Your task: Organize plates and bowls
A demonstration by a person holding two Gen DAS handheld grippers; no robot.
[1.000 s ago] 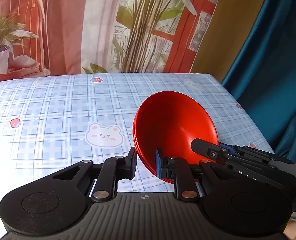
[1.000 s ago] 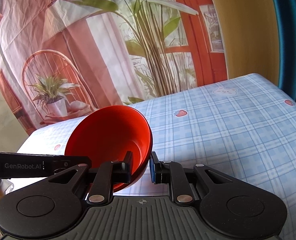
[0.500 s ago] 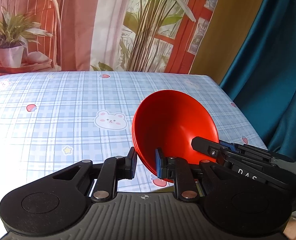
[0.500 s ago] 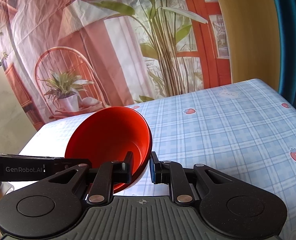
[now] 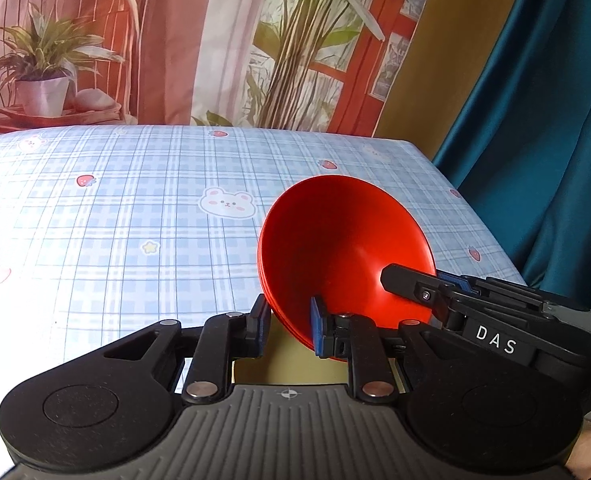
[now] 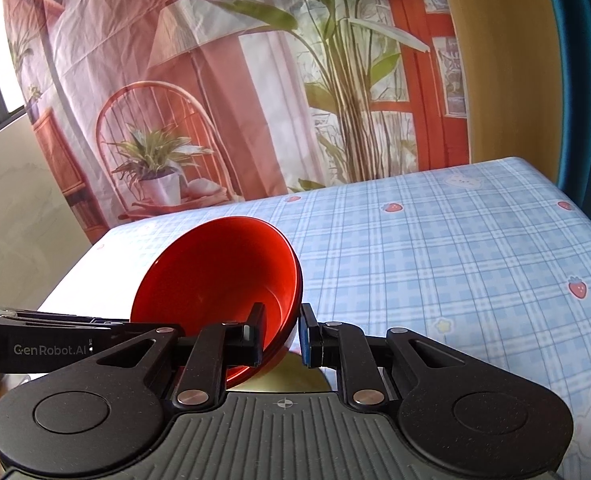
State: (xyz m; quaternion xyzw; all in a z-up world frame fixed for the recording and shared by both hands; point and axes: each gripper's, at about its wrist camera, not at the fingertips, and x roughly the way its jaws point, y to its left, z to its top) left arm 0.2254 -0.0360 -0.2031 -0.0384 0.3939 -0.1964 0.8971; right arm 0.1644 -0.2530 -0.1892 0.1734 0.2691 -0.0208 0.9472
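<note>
1. Bowl (image 5: 343,248), red, is off the tablecloth (image 5: 135,220) and tilted on edge, near the table's near-right corner in the left wrist view. It is pinched from two sides. Whether it is one bowl or a nested pair I cannot tell; the rim shows faint stacked lines.
2. Risk: each grip bites only a thin strip of rim. If either hand twists or pulls apart from the other, the smooth wall could slide out and the bowl drop to the table or over its edge.
3. Risk: a pale yellow-green dish (image 6: 291,380) lies just below the bowl. Lowering at this tilt could knock rim against it rather than seat flat.
4. Left gripper (image 5: 287,320): jaws narrow, closed on the bowl's near rim, one pad outside and the blue pad inside.
5. Right gripper (image 6: 281,330): jaws narrow, clamped across the bowl's wall, one finger inside and one outside.
6. Both tools touch the same bowl, on opposite sides.
</note>
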